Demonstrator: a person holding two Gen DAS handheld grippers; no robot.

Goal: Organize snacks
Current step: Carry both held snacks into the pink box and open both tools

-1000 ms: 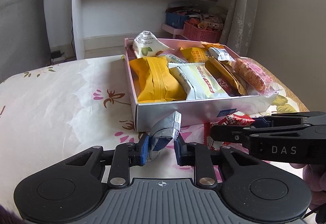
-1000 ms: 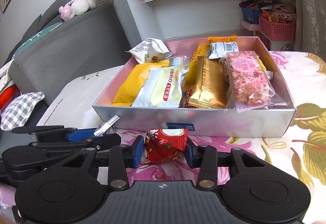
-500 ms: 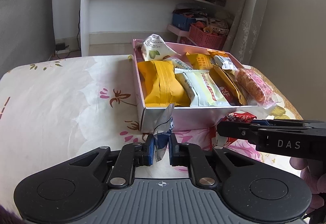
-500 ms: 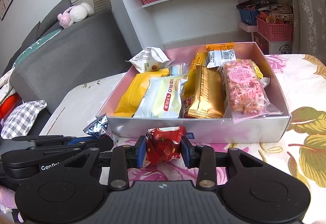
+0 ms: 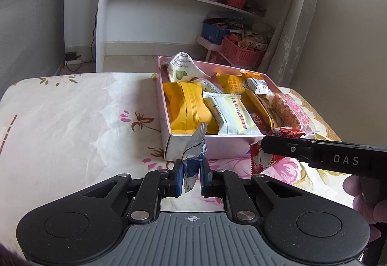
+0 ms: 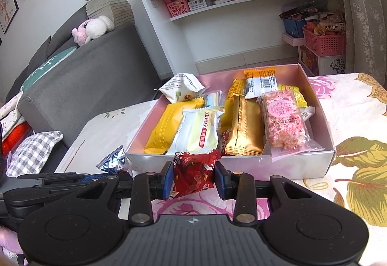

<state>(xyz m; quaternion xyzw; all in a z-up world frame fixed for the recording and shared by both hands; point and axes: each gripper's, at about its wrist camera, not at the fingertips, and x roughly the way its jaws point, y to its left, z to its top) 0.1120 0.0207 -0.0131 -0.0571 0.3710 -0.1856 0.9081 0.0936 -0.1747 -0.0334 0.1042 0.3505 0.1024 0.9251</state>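
Floral tablecloth (image 5: 72,121) covers the table, cream with pink and brown flowers; grey sofa (image 6: 79,72) to one side, white shelf unit (image 5: 169,12) behind with pink baskets and pots. Plush toy (image 6: 93,29) sits on the sofa back, book stack (image 6: 108,2) beside it, checked cushion (image 6: 33,152) lower down.

Pink open box (image 6: 324,162) sits on the cloth, packed with snacks: yellow pack (image 5: 187,109) on its left side, white pack with red label (image 5: 232,116) next to it, gold pack (image 6: 244,130) in the middle, pink rice-crisp bar (image 6: 283,123) along the right wall, orange-and-white pack (image 6: 261,80) at the back, white crumpled pouch (image 5: 181,70) propped at the back-left corner.

Left gripper (image 5: 191,174) is clamped on a blue-and-silver snack packet (image 5: 193,159); blue pads press both sides, packet's crimped silver top sticks up in front of the box's near wall, just beside its left corner. Packet is pinched thin and appears lifted off the cloth.

Right gripper (image 6: 193,176) is closed on a red snack packet (image 6: 193,174), pads squeezing both sides, wrapper bulging between them. It sits right at the near wall of the box, roughly mid-width, not yet inside. Its jaws have just tightened a bit further on the packet. From the left wrist view the right gripper's black finger crosses in from the right side, red wrapper poking out past its tip; part of a hand (image 5: 362,200) shows under it.

Both packets are outside the box, at its front edge.
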